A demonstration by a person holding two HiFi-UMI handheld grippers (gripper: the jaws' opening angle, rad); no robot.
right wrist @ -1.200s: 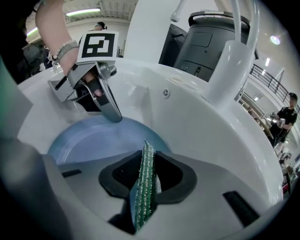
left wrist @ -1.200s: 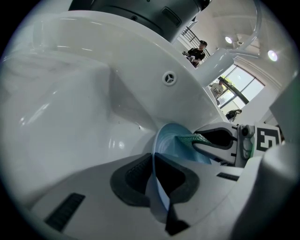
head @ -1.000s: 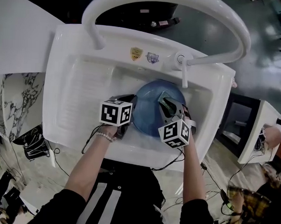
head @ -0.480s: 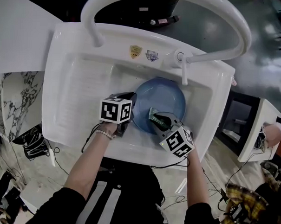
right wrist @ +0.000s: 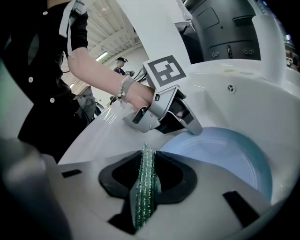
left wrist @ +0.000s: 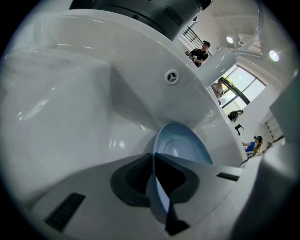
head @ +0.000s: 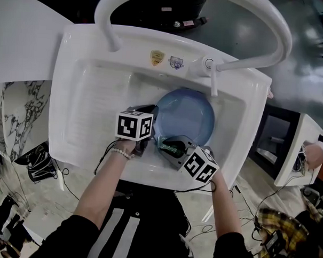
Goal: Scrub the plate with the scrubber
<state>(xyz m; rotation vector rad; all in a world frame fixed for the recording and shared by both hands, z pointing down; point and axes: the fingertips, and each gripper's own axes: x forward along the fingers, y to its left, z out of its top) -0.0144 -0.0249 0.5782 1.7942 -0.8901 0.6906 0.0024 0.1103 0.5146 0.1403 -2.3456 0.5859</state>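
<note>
plate [head: 188,112] in sink [head: 90,104], scrubber [head: 171,148] at near rim

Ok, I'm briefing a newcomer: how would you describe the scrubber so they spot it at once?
Find the white sink; a round blue plate sits in its basin. At the plate's near edge the right gripper pinches a thin scrubber between its jaws. It is the only green, bumpy thing among smooth white and blue surfaces.

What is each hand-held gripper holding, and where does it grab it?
The left hand-held gripper pinches the plate by its rim. The right hand-held gripper squeezes the scrubber by its flat sides.
</note>
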